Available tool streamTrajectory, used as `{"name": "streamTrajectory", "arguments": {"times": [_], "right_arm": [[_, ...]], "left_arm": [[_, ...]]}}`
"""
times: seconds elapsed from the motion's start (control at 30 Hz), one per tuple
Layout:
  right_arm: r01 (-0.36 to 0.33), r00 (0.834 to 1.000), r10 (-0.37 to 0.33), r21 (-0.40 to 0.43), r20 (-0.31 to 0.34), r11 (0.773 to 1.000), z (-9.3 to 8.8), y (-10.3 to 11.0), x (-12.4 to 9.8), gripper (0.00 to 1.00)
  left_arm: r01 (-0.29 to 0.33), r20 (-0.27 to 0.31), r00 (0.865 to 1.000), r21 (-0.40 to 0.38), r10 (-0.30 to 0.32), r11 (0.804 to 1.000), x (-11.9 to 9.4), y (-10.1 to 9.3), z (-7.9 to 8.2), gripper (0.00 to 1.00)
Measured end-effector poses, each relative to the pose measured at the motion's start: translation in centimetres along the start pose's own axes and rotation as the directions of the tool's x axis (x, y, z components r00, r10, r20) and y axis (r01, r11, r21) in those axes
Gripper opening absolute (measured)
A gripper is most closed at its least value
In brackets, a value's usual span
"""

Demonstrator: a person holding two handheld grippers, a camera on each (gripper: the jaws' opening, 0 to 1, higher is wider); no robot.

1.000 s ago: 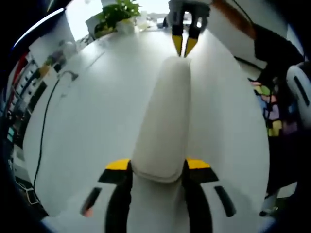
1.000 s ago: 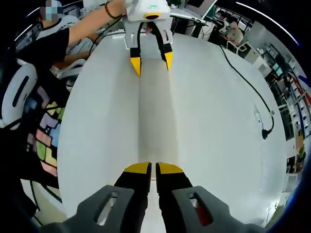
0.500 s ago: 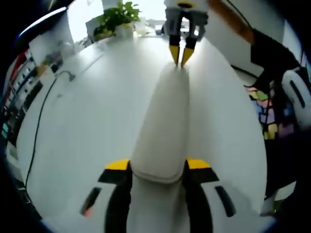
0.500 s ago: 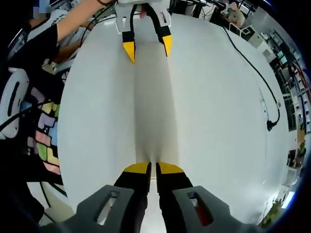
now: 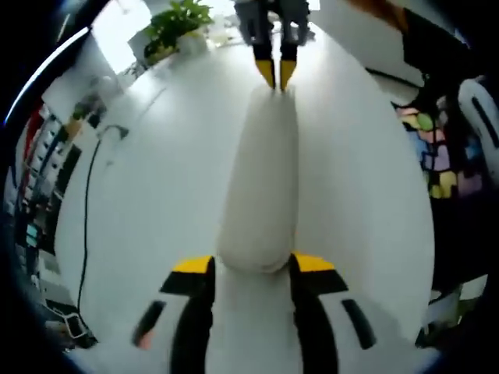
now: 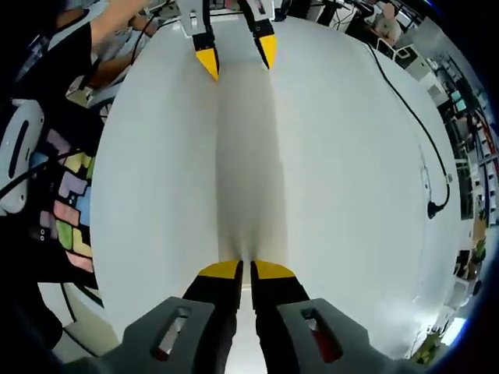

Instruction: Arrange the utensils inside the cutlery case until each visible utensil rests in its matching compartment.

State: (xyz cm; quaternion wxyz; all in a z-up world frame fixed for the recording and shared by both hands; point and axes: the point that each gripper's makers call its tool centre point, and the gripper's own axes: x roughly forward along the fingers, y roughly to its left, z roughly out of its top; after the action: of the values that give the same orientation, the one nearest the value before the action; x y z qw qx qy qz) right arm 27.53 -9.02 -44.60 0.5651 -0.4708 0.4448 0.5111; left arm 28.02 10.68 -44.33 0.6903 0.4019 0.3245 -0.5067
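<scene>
A long, narrow case [image 5: 261, 187] of smooth, off-white material with rounded ends lies on a plain white worktop [image 5: 148, 202], stretched between the two tools. Its lid is shut, so what it holds cannot be seen.

In the left gripper view the left tool [image 5: 251, 265] has its yellow-tipped black jaws spread to either side of the near end of the case — they sit against its flanks, clamped on it. At the far end, the right tool [image 5: 276, 72] comes in from the top, its two slim yellow tips pressed together at the case's end; whether they pinch a thin edge there cannot be told.

In the right gripper view the same case [image 6: 245, 156] runs away from the camera as a pale, slightly raised strip, nearly the same tone as the worktop [image 6: 351, 171]. The right tool [image 6: 246, 269] shows its yellow pads drawn together with only a hairline gap, right at the case's near end. The left tool [image 6: 235, 58] straddles the far end, tips apart at the case's width.

A thin black cable [image 6: 413, 132] snakes over the worktop to a plug. A leafy green plant [image 5: 178, 23] in a white pot stands at the worktop's far edge. A person's dark sleeve [image 6: 66, 70] and a patch of coloured blocks [image 6: 69, 218] lie beside the worktop.
</scene>
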Motion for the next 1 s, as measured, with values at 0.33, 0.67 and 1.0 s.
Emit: {"name": "streamTrajectory", "arguments": {"times": [0.33, 0.67, 1.0], "right_arm": [[-0.006, 1.0, 0.006, 0.003, -0.024, 1.0, 0.0, -0.2, -0.1, 0.04], [-0.017, 1.0, 0.017, 0.016, -0.016, 1.0, 0.2, -0.4, -0.2, 0.03], [-0.037, 0.999, 0.037, 0.001, -0.032, 0.999, 0.1, -0.3, -0.2, 0.03]], "left_arm": [[0.018, -0.078, 0.997, -0.007, -0.018, 1.0, -1.0, 0.7, 1.8, 0.22], [0.066, -0.202, 0.977, -0.009, -0.067, 0.998, -0.4, 0.3, 0.9, 0.07], [0.093, -0.24, 0.966, -0.038, -0.1, 0.995, -0.4, 0.6, 0.7, 0.05]]}}
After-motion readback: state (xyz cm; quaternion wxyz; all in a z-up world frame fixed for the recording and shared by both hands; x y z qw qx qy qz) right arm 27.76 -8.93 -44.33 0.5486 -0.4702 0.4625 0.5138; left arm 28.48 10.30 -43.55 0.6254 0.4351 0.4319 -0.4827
